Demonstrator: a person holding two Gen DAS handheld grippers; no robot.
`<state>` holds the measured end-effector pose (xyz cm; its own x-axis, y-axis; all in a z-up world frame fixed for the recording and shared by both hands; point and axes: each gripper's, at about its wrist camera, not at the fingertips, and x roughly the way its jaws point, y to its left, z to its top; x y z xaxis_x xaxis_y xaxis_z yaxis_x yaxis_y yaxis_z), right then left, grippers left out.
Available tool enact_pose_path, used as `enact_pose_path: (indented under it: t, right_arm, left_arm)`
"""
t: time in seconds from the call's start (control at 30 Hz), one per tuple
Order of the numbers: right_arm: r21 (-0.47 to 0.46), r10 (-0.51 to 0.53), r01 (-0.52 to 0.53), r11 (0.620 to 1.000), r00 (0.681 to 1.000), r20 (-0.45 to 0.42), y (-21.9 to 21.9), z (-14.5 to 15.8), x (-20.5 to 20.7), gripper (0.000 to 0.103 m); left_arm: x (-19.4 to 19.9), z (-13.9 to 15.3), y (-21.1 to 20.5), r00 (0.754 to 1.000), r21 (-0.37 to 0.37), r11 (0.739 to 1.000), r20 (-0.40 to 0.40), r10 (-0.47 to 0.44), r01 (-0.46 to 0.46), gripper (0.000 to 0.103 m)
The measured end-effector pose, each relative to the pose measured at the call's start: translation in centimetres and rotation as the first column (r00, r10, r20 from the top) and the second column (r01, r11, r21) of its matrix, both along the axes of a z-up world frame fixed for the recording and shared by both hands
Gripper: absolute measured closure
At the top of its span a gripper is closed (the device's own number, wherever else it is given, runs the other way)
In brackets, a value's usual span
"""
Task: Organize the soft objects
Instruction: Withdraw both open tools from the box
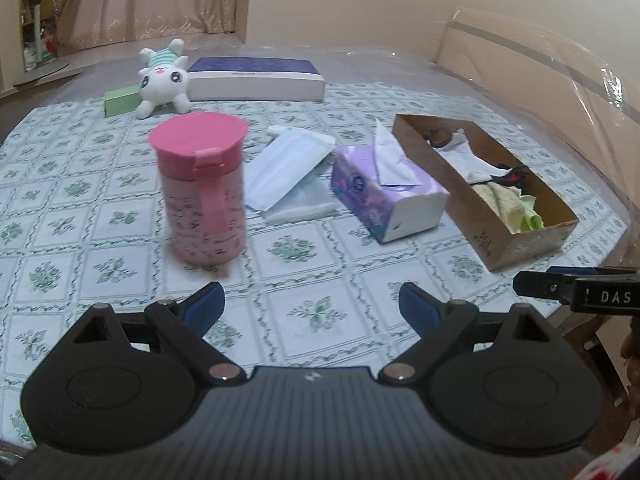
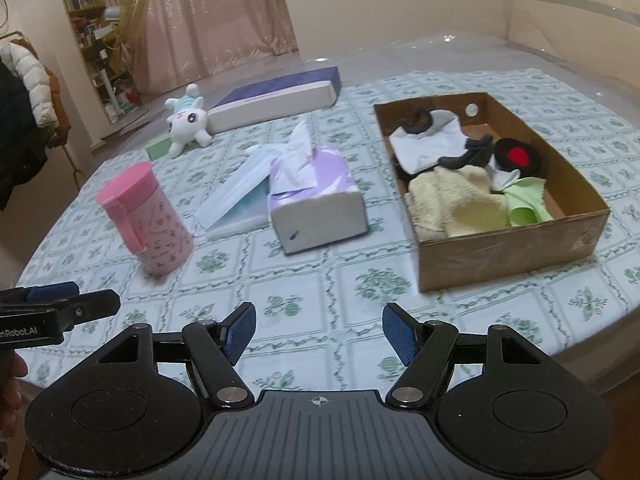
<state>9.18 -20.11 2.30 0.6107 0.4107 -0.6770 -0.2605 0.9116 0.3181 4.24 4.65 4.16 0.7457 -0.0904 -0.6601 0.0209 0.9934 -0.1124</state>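
I see my right gripper [image 2: 319, 334] spread wide, empty, over the tablecloth [image 2: 320, 280] | cardboard box [image 2: 508, 256] ahead right holds a yellow towel [image 2: 452, 204] and socks [image 2: 424, 144] | tissue box [image 2: 316, 200] centre | pink cup [image 2: 148, 220] left | plush toy [image 2: 188, 124] far back

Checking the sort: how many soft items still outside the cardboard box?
3: plush toy at the far left by the flat blue box, mask pack mid-table, tissue pack beside it. Cardboard box contents overlap.
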Motion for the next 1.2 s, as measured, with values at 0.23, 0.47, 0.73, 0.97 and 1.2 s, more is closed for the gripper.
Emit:
enact_pose_path:
  t: [0.23, 0.47, 0.73, 0.97, 1.2]
  right_arm:
    - [0.004, 0.023, -0.023, 1.000, 1.000, -0.010, 1.2, -0.4, 0.1, 0.033]
    - [0.003, 0.026, -0.026, 1.000, 0.999, -0.019, 1.3, -0.7, 0.2, 0.033]
    - [0.004, 0.020, -0.020, 1.000, 0.999, -0.032, 1.3, -1.0, 0.5, 0.033]
    - [0.003, 0.024, -0.024, 1.000, 0.999, -0.044, 1.5, -1.5, 0.8, 0.033]
    - [0.003, 0.021, -0.021, 1.000, 0.999, -0.049, 1.4, -1.7, 1.3, 0.033]
  left_arm:
    - [-0.4, -0.1, 1.1, 1.000, -0.002, 1.000, -0.003, 0.023, -0.023, 0.010]
    - [-0.3, -0.5, 1.0, 1.000, -0.012, 1.000, -0.011, 0.016, -0.016, 0.010]
    - [0.0, -0.9, 0.7, 1.000, -0.016, 1.000, -0.020, 0.002, -0.002, 0.010]
    - [0.2, -1.2, 0.8, 1.000, -0.018, 1.000, -0.029, -0.004, 0.003, 0.010]
    - [0.9, -1.1, 0.7, 0.999, -0.007, 1.000, -0.023, -0.026, 0.026, 0.010]
